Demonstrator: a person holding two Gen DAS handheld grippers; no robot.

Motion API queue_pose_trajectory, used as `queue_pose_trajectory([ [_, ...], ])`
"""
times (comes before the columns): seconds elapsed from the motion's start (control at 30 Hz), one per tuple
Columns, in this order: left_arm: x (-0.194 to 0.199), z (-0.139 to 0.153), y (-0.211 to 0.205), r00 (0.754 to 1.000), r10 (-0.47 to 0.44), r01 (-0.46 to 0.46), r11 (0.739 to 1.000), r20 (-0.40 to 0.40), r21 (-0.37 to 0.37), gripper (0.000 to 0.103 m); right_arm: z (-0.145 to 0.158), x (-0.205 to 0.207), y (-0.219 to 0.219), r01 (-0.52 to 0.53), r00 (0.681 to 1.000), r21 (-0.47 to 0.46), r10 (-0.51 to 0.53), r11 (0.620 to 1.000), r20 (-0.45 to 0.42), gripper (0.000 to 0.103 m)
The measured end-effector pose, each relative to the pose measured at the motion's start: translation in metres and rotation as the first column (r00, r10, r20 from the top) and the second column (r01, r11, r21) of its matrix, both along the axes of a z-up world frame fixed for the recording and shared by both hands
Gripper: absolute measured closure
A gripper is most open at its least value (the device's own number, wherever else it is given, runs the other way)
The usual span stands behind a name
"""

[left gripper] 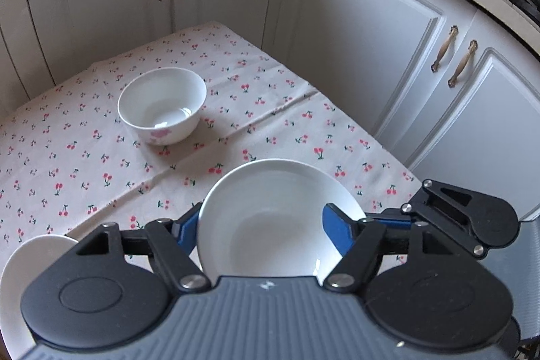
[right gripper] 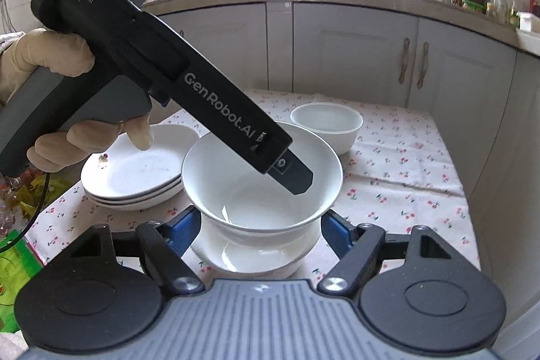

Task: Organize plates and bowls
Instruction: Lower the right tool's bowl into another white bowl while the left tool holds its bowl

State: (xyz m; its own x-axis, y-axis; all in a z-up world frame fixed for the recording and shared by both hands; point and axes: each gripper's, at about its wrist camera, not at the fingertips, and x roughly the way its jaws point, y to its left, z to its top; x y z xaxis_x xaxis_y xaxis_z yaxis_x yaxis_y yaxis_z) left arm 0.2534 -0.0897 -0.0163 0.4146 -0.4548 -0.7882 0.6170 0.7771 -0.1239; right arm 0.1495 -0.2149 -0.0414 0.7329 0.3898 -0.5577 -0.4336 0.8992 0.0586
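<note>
Each claw has a ribbed grey housing flanked by two round black discs, from which black linkage bars with silver rivets run out to blue finger pads [left gripper: 337, 230]. The left claw [left gripper: 261, 226] shows a small pale mark at the middle of its grey ribs; the right claw [right gripper: 260, 231] carries the same.

In the right wrist view the other device appears as a long black body printed "DAS Data Acquisition System" and "GenRobot.AI" in pale lettering, with a cross-head screw near its tip, a grey handle and a thin black cable. The left hand [right gripper: 50, 63] wears a cream glove.
</note>
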Motion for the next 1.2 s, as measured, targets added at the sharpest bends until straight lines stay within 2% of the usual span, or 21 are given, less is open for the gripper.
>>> queue_pose_trajectory([
  [0.43, 0.002, -0.022, 0.008, 1.0, 0.006, -0.005, 1.0, -0.03, 0.014, 0.03, -0.013, 0.005, 0.007, -0.012, 0.999, -0.024, 0.011, 1.0, -0.032, 0.021],
  [1.2, 0.002, -0.026, 0.01, 1.0, 0.004, -0.004, 1.0, -0.025, 0.001, 0.03, -0.013, -0.002, 0.017, -0.006, 1.0, -0.093, 0.005, 0.996, -0.01, 0.019],
])
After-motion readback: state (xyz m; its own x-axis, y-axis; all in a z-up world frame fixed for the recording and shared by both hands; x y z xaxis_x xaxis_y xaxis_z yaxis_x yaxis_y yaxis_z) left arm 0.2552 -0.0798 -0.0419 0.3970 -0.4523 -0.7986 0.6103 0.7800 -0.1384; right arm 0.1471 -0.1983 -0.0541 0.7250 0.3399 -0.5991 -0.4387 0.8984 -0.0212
